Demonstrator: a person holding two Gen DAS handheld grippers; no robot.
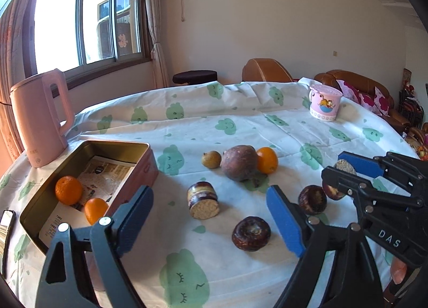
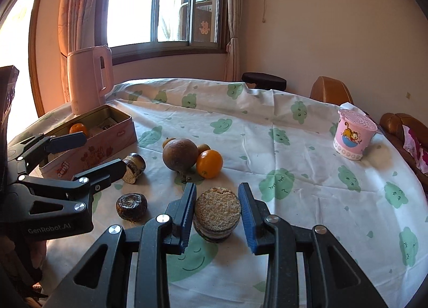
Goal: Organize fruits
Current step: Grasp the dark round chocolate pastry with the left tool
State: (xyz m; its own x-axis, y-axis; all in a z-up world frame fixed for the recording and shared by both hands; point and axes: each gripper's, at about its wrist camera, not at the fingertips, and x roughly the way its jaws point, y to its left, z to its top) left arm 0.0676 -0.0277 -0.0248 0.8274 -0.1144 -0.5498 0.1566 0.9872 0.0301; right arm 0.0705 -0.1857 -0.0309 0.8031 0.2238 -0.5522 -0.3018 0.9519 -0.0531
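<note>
At the far left a pink kettle (image 1: 40,118) stands on the worktop (image 1: 240,120), which is covered by a white cloth printed with green clouds; just beside it sits an open pink tin (image 1: 88,190) holding two oranges (image 1: 69,190) on printed paper; the left tool (image 1: 211,222) hovers with its fingers spread wide, gripping nothing, one finger over the tin's near corner; between those fingers lie a dark cut cylinder piece (image 1: 203,200) and a dark ring-shaped piece (image 1: 251,233); behind them a small pear (image 1: 211,159), a large brownish fruit (image 1: 240,162) and a loose orange (image 1: 267,160) cluster together, touching; further right the right tool (image 2: 216,214) straddles a short dark piece with a grainy cut top (image 2: 217,211), its blue pads close on either side, whether touching I cannot tell; a pink cartoon cup (image 2: 354,138) stands well apart at the far right.
</note>
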